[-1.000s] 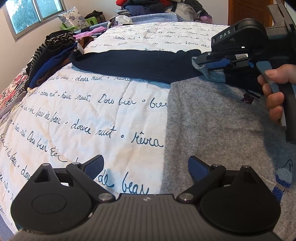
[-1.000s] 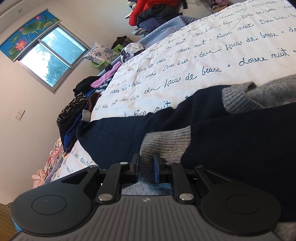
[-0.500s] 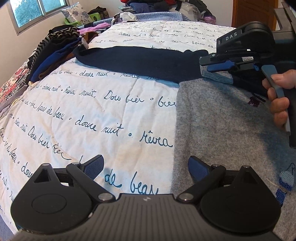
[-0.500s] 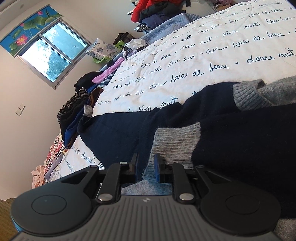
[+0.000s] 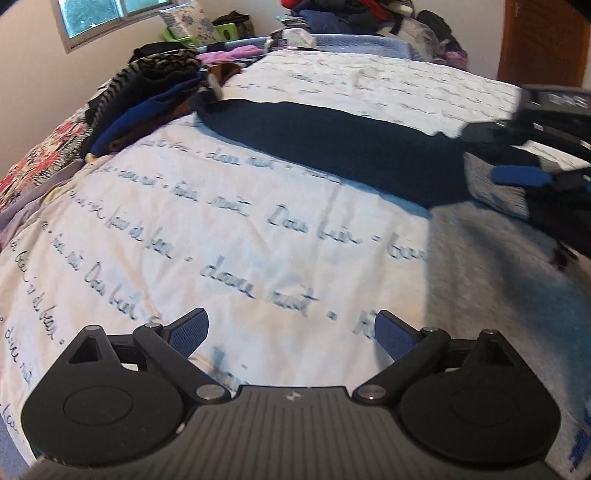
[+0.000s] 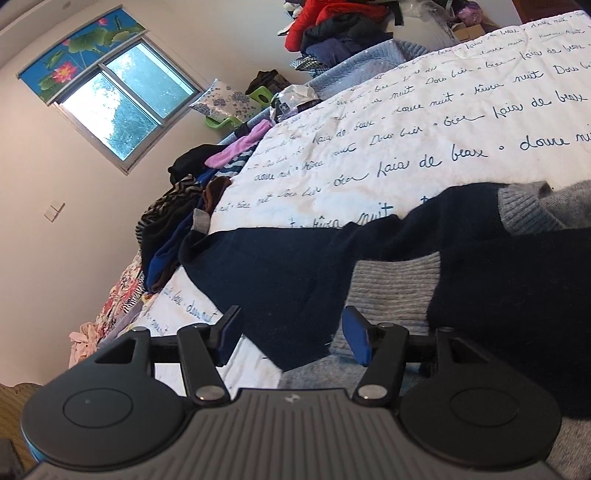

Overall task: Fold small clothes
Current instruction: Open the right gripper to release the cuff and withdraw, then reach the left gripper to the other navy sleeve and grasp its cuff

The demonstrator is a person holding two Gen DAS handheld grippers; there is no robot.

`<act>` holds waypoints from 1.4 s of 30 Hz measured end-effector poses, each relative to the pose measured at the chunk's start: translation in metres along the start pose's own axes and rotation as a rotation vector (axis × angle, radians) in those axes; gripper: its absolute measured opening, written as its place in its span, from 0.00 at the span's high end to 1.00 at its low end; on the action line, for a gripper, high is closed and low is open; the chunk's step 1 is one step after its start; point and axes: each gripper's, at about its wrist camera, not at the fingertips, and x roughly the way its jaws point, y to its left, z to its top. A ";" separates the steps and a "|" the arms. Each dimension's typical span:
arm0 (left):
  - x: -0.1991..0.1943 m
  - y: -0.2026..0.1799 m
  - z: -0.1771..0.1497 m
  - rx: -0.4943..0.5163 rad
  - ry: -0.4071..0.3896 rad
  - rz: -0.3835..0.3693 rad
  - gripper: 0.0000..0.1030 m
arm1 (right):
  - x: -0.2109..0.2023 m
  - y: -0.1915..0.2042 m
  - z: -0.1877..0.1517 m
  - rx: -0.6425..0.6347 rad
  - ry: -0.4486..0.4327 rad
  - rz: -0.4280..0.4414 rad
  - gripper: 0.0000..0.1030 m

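A grey sweater (image 5: 498,295) with navy sleeves lies on the bed. One navy sleeve (image 5: 332,147) stretches left across the white lettered sheet (image 5: 221,221). The other is folded over the body, its grey cuff (image 6: 391,291) lying flat. My right gripper (image 6: 291,325) hovers just behind that cuff with its jaws opening; the pads press on nothing. It also shows blurred at the right edge of the left wrist view, right gripper (image 5: 506,155) above the cuff (image 5: 484,184). My left gripper (image 5: 290,325) is open over bare sheet, left of the sweater's edge.
A heap of dark and striped clothes (image 5: 147,99) sits along the bed's left edge, seen too as clothes (image 6: 177,221). More garments (image 6: 332,29) are piled at the head. A window (image 6: 122,110) is on the far wall and a wooden door (image 5: 543,40) at the right.
The right gripper's jaws have spread and let go of the grey cuff, which now lies on the sweater. The left gripper has slid leftward over the sheet, still open.
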 end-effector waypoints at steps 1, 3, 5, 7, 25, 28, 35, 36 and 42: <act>0.004 0.005 0.003 -0.013 0.002 0.007 0.07 | -0.001 0.001 -0.001 -0.001 0.001 0.005 0.42; 0.011 0.015 0.010 -0.038 0.009 0.023 0.08 | -0.003 0.003 -0.003 -0.009 0.004 0.010 0.42; 0.019 0.024 0.017 -0.050 0.012 0.039 0.09 | -0.004 0.006 -0.005 -0.025 0.008 0.013 0.42; 0.028 0.031 0.025 -0.050 0.017 0.049 0.10 | -0.005 0.008 -0.008 -0.040 0.017 0.008 0.42; 0.167 0.136 0.158 -0.258 0.082 0.041 0.10 | -0.011 0.042 -0.055 -0.228 0.076 0.009 0.42; 0.179 0.144 0.180 -0.262 0.053 0.038 0.10 | -0.020 0.041 -0.061 -0.235 0.073 0.000 0.42; 0.213 0.150 0.214 -0.309 0.043 0.082 0.11 | -0.039 0.029 -0.073 -0.191 0.064 -0.009 0.42; 0.214 0.149 0.215 -0.310 0.035 0.088 0.11 | -0.041 0.028 -0.074 -0.183 0.065 -0.013 0.42; 0.184 0.165 0.200 -0.449 -0.104 -0.088 0.10 | -0.059 0.026 -0.083 -0.160 0.049 -0.004 0.41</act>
